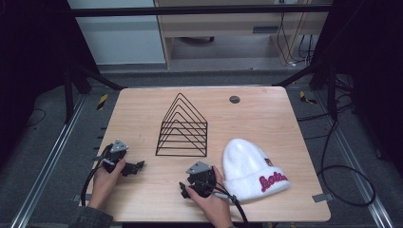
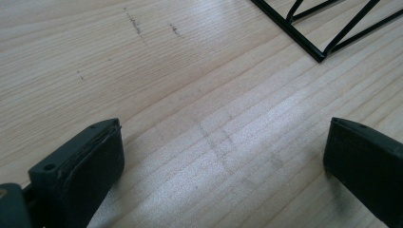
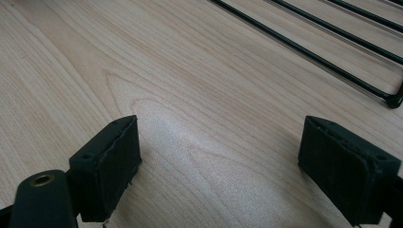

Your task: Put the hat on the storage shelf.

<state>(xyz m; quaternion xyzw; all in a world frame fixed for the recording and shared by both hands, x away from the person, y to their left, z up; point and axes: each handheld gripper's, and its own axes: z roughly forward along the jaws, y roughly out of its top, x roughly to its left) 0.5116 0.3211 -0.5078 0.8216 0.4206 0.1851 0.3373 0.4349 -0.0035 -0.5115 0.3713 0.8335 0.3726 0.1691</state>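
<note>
A black wire rack [image 1: 182, 127] of nested triangles stands in the middle of the wooden table [image 1: 142, 109]. A white knit beanie [image 1: 249, 168] with red lettering lies at the front right. My left gripper [image 1: 137, 166] rests low over the front left of the table, jaws wide open with nothing between them [image 2: 223, 142]; a corner of the rack [image 2: 294, 37] lies ahead of it. My right gripper [image 1: 187, 186] sits just left of the beanie, also open over bare wood [image 3: 221, 142], with the rack's base wires [image 3: 304, 51] farther off.
A small dark round cap [image 1: 234, 99] is set into the table near its back edge. Cables [image 1: 332, 171] trail on the floor to the right. Dark metal frame legs [image 1: 71, 90] stand beside the table's left side.
</note>
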